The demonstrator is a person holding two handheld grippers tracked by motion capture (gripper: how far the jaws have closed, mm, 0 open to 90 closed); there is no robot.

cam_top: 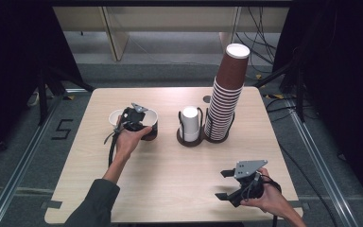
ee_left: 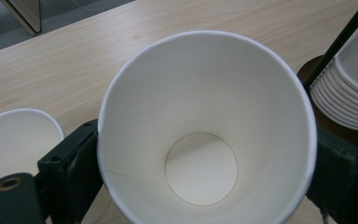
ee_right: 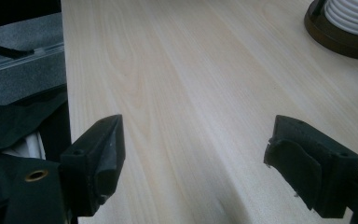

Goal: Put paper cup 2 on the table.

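My left gripper (cam_top: 135, 118) (ee_left: 207, 175) is shut on a paper cup (cam_top: 150, 127) (ee_left: 205, 116), brown outside and white inside, held upright and empty at the table's left middle. A second cup (cam_top: 115, 117) (ee_left: 14, 140) stands right beside it on the left. My right gripper (cam_top: 222, 184) (ee_right: 205, 163) hovers open over bare wood near the front right corner, with nothing between its jaws. A tall leaning stack of brown cups (cam_top: 227, 90) rises from a round holder at centre right.
A shorter stack of white upside-down cups (cam_top: 190, 123) (ee_left: 349, 88) sits in a dark wire holder (cam_top: 182, 135) (ee_right: 340, 37) next to the tall stack. The wooden table (cam_top: 170, 175) has open surface between the two hands. Floor rails run along both sides.
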